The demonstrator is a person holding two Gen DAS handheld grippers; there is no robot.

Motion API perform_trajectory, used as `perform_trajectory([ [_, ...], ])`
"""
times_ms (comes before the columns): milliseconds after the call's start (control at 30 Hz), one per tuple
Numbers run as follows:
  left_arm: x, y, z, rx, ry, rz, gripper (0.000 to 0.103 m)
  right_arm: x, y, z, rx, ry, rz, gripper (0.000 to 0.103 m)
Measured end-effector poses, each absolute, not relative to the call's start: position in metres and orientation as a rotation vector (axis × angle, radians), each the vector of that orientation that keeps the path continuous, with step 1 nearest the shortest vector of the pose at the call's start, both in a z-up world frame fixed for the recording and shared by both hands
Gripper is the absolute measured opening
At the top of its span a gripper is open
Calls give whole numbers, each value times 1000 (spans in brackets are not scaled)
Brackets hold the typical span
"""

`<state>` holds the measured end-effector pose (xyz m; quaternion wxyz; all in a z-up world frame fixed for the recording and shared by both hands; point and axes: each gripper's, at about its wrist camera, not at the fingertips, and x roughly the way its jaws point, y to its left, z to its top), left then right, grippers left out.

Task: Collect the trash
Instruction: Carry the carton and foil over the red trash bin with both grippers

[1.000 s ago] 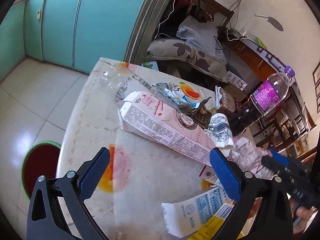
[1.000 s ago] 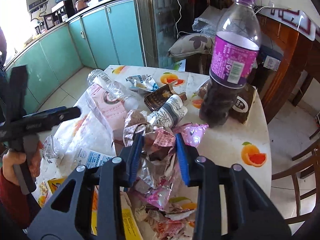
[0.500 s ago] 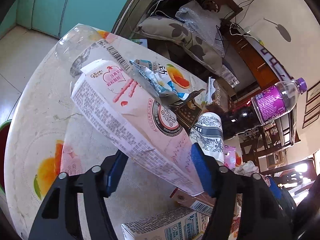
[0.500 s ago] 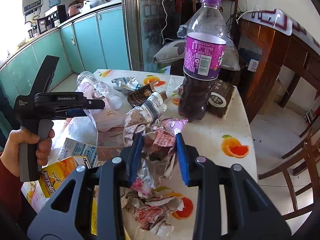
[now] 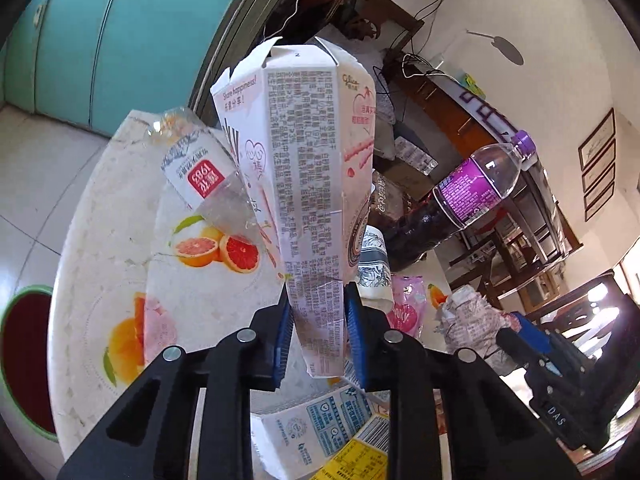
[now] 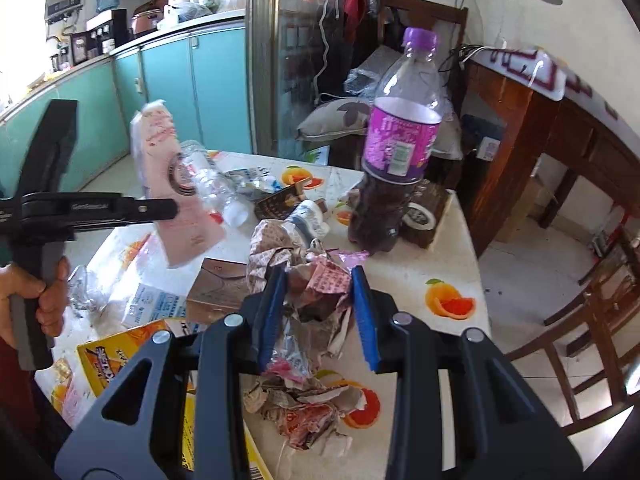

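In the left wrist view, your left gripper (image 5: 316,330) had just been closing, and its blue pads pinched the lower end of the pink-and-white carton (image 5: 308,168), which stood tilted above the fruit-print table (image 5: 100,240); the purple-labelled bottle (image 5: 476,192) stood far right. In the right wrist view, your right gripper (image 6: 318,312) was clamped narrowly on crumpled wrappers (image 6: 316,284) near the table's near edge, and the carton (image 6: 160,152) hung at far left.
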<state>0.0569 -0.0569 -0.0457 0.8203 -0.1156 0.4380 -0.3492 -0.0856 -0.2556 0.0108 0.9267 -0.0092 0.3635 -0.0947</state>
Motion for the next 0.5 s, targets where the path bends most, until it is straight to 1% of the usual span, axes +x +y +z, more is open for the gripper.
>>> perform_trajectory([
  [267, 32, -34, -1, 1, 726, -596, 23, -92, -223, 23, -66, 681, -349, 34],
  [500, 30, 31, -2, 136, 674, -468, 23, -74, -156, 32, -52, 611, -270, 34],
])
